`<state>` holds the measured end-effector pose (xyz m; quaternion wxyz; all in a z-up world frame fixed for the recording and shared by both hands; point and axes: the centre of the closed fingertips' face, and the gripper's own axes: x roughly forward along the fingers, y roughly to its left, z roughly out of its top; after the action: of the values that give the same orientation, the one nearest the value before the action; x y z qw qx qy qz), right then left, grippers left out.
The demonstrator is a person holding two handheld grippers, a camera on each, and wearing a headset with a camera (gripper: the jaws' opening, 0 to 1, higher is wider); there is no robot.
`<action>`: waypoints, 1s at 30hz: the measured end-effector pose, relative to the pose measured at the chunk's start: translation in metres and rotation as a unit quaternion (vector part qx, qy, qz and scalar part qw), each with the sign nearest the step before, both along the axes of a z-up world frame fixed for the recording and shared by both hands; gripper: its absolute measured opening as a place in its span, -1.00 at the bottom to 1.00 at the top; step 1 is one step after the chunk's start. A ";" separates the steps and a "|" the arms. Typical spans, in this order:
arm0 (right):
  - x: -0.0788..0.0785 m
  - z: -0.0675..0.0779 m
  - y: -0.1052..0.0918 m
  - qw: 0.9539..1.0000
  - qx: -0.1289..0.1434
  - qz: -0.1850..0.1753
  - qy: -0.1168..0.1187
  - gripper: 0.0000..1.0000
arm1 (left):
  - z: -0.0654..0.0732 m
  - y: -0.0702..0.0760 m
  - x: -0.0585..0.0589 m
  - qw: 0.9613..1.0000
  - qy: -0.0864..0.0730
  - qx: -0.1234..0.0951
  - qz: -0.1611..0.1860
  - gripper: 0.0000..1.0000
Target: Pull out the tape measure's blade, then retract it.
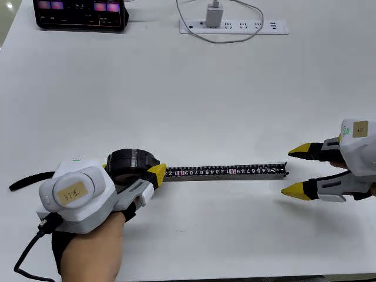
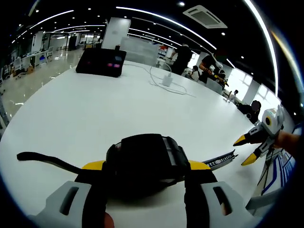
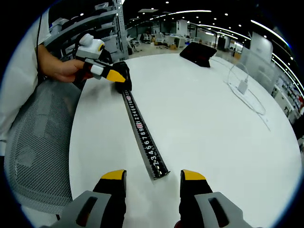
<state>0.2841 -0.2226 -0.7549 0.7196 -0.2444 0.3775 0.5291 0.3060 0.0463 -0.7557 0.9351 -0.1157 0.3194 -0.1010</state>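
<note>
Head view: our left gripper (image 1: 150, 183) pinches the tape measure (image 1: 130, 165), its blade (image 1: 226, 171) lies pulled out, our right gripper (image 1: 289, 171) hangs spread; we judge retraction remains.

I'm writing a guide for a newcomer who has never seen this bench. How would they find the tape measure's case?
On the white workbench, look at the near edge, far from the power strip and the dark screen at the back. The case is the round black body clamped between the yellow-tipped jaws of the left gripper, the one thing with a numbered blade running out of it.
</note>
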 end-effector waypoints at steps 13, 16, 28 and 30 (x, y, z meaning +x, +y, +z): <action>0.005 -0.009 0.002 0.998 -0.029 0.059 0.007 -0.47 | 0.000 0.000 0.000 1.000 0.001 0.000 -0.002 0.23; 0.006 -0.011 0.001 0.997 -0.033 0.072 0.007 -0.55 | 0.000 0.000 0.000 1.000 0.001 0.001 -0.002 0.23; 0.006 -0.021 0.000 0.990 -0.069 0.125 0.003 -0.69 | 0.000 0.000 0.000 1.000 0.002 0.001 -0.002 0.23; 0.007 -0.021 0.000 0.989 -0.073 0.129 0.002 -0.72 | 0.000 0.000 0.000 1.000 0.002 0.001 -0.002 0.23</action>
<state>0.2908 -0.2222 -0.7762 0.6250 -0.3417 0.3819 0.5888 0.3065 0.0466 -0.7561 0.9342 -0.1140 0.3221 -0.1026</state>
